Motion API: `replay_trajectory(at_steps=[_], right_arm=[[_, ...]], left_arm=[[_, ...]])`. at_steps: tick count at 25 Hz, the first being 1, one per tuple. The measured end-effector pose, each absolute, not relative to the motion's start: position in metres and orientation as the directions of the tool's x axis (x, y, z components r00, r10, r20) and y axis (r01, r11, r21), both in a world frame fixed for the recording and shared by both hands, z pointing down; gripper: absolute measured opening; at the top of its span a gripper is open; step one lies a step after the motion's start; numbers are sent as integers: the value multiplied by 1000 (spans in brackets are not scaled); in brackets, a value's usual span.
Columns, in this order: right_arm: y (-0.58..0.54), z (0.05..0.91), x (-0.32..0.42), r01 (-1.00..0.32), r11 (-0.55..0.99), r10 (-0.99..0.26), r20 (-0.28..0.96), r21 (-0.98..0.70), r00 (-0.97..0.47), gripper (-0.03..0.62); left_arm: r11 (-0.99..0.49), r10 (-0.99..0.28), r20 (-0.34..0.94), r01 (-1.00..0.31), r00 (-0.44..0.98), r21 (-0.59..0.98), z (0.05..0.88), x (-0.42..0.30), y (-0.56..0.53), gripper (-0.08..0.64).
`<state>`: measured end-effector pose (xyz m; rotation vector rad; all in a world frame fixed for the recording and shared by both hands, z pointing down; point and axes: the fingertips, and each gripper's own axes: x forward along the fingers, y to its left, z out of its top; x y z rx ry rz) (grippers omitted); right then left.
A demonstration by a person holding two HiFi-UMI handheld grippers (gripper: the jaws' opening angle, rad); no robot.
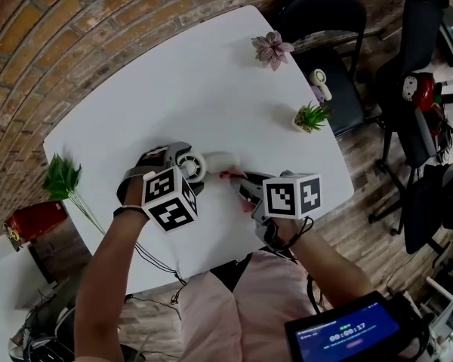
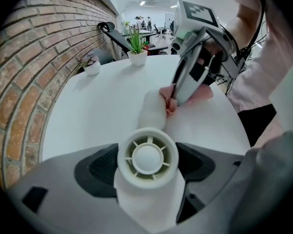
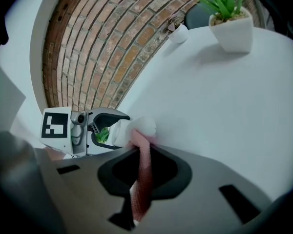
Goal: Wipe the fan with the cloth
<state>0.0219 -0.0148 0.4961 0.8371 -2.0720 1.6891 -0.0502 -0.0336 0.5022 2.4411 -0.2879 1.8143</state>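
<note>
Pink cloth (image 3: 141, 174) hangs pinched in my right gripper (image 3: 138, 152), jaws almost together on it; its end touches the handle tip of the white fan (image 2: 147, 157); my left gripper (image 1: 185, 166) clamps the fan's round head, low at the table's (image 1: 211, 89) near side; wiping looks under way; next, draw the cloth along the handle towards the grille, pressing lightly.
</note>
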Motion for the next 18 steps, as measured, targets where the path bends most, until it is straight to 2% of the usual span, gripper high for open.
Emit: replay_trajectory(at_steps=[6, 9, 18], right_arm=[[-24, 498, 41, -648, 92, -268, 608, -756, -747, 32], [-36, 494, 53, -660, 109, -292, 611, -743, -736, 34], [-68, 468, 55, -665, 448, -253, 629, -597, -735, 35]], left_arm=[[-980, -97, 958, -193, 272, -44, 503, -50, -34, 371], [-988, -89, 963, -142, 254, -54, 504, -48, -32, 371], [-995, -44, 972, 80, 230, -64, 503, -34, -25, 372]])
